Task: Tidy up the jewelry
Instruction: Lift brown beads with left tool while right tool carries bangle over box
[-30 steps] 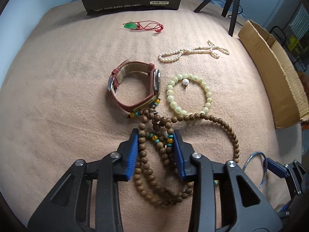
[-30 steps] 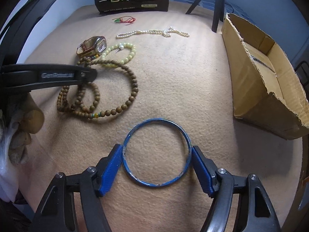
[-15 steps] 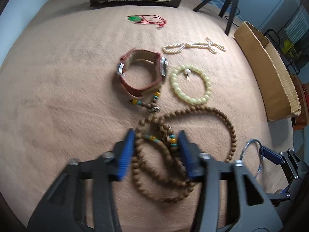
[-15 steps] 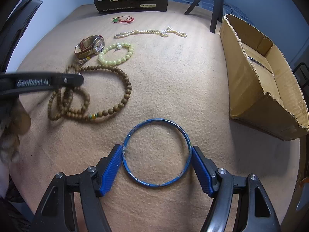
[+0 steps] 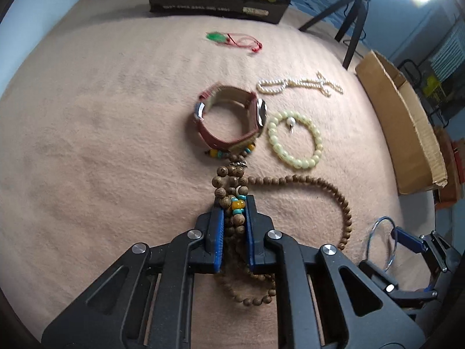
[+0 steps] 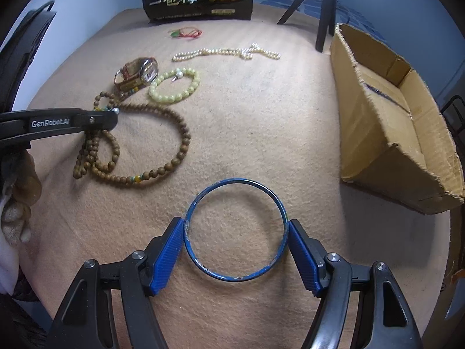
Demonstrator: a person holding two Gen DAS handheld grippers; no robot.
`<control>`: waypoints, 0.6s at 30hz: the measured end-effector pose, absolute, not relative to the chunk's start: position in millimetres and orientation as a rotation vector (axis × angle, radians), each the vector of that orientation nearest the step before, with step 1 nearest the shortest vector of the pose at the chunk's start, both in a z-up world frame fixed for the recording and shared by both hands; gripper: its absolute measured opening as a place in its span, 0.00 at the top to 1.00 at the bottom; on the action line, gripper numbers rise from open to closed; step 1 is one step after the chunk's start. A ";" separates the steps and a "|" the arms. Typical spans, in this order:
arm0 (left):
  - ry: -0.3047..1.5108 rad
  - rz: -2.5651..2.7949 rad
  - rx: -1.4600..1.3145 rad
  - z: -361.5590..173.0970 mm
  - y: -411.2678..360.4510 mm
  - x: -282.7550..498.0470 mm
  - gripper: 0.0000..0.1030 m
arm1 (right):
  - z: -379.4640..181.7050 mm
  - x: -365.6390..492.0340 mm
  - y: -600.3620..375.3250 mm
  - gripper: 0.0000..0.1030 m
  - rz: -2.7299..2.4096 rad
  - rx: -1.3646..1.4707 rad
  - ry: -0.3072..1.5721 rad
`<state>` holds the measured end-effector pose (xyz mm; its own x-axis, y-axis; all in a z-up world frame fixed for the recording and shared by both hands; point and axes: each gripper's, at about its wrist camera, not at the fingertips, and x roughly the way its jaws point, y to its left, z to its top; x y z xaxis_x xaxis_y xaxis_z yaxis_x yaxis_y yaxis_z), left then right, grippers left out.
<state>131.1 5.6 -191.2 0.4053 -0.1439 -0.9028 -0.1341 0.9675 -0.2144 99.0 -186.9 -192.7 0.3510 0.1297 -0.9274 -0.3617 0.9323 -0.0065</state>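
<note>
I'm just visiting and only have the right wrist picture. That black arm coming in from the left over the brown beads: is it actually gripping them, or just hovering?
Observer: It's gripping them. In the left wrist view, the left gripper has its jaws shut on several strands of the wooden bead necklace. An amber bead sits between the blue pads.
Operator: Thanks. I mostly see the face of the watch. What's its strap like?
Observer: The watch has a dark red strap with a pale lining. The strap is closed into a loop and stands on its edge. The necklace's end, with its colored beads, lies right against it.
</note>
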 end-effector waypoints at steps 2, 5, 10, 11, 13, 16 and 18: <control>1.144 -0.009 -0.290 -183.8 11.9 127.3 0.90 | -182.8 97.6 -192.0 0.29 0.314 -0.204 1.145; 1.114 -0.035 -0.325 -168.4 17.6 123.7 0.90 | -169.5 95.3 -197.3 0.29 0.311 -0.186 1.113; 1.048 -0.079 -0.335 -137.7 17.5 117.4 0.90 | -149.8 90.4 -198.9 0.29 0.312 -0.190 1.062; 1.038 -0.093 -0.345 -131.7 17.2 116.5 0.90 | -144.1 88.7 -199.5 0.29 0.312 -0.191 1.047; 1.015 -0.124 -0.356 -119.1 14.4 115.4 0.90 | -136.0 87.4 -201.5 0.29 0.313 -0.192 1.027; 0.963 -0.161 -0.356 -95.6 10.3 113.0 0.90 | -121.8 86.8 -206.4 0.29 0.308 -0.185 0.993; 0.935 -0.188 -0.365 -82.8 7.4 112.9 0.90 | -113.8 87.1 -210.2 0.29 0.304 -0.177 0.978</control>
